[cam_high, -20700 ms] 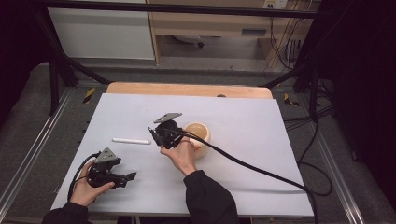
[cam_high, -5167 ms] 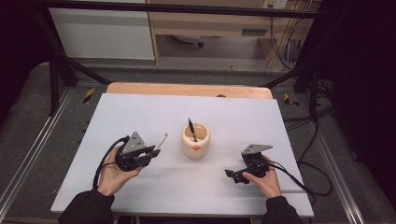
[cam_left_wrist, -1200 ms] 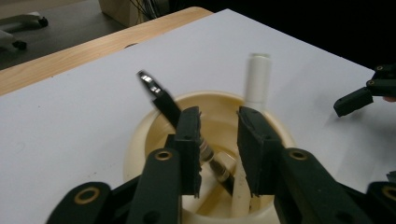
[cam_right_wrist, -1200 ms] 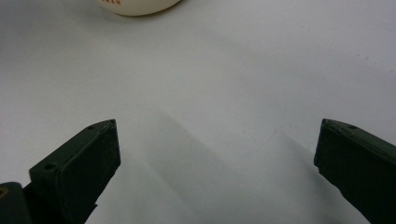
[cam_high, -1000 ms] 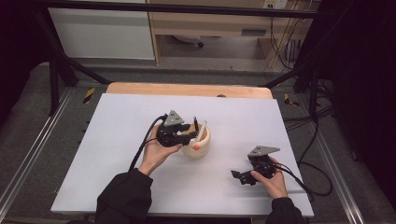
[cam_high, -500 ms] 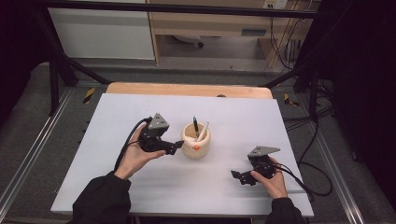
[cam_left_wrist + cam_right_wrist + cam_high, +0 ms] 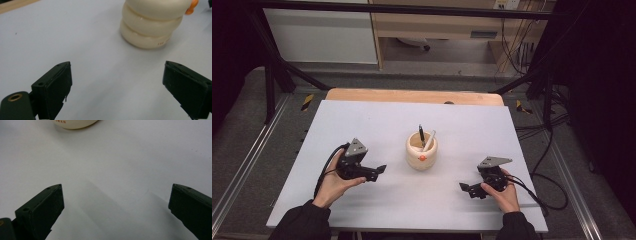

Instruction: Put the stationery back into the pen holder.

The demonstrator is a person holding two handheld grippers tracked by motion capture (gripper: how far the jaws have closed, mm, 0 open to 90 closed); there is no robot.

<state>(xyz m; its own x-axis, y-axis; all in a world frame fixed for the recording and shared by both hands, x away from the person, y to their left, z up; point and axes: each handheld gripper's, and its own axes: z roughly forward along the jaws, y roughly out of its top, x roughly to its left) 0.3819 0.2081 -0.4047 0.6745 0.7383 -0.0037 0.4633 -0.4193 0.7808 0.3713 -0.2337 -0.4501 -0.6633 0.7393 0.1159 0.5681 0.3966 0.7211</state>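
High view: cream holder (image 7: 421, 151) mid-table with black pen (image 7: 421, 134) and white pen (image 7: 430, 140) inside; left gripper (image 7: 379, 170) left of it, right gripper (image 7: 464, 187) right, both spread, empty.

Left gripper view: jaws just opening, nothing between, holder ahead.

Right gripper view: jaws wide, holder's base ahead.

Likely finished; next, rest.

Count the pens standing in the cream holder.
2. A black pen stands upright at the back of the holder; a white pen leans right beside it. Anything shorter inside would be hidden.
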